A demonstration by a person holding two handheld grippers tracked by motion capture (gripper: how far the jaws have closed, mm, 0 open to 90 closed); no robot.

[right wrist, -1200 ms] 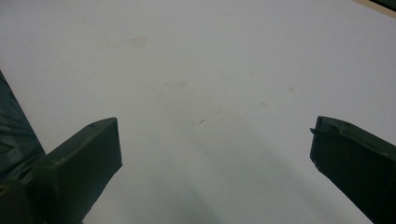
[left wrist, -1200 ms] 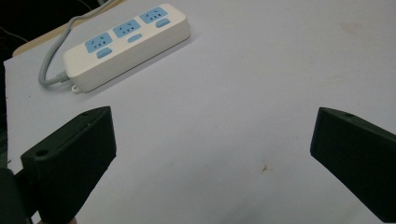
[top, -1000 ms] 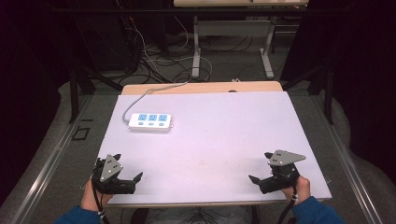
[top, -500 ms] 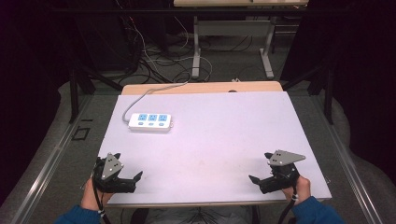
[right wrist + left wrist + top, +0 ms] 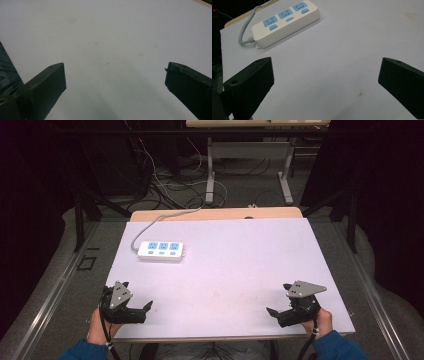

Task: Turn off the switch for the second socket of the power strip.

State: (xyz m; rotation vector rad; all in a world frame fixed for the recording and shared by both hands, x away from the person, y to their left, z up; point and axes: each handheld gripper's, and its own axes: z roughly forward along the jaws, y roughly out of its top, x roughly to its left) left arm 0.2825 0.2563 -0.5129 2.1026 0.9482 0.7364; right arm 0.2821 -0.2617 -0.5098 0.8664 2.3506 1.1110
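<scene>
Left gripper view: gripper (image 5: 325, 85) wide, empty.

Both grippers low, jaws spread wide.
Left gripper (image 5: 145, 308) sits in the left hand (image 5: 98, 330), right gripper (image 5: 274, 311) in the right hand (image 5: 322, 321); blue sleeves, tips turned toward each other.

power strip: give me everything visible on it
The power strip is a white, plastic-looking bar with three blue socket faces in a row, each with a small blue switch beside it. It lies flat on the table, far left, nothing plugged in. A grey cable leaves its left end toward the far edge. Neither gripper touches it.
</scene>
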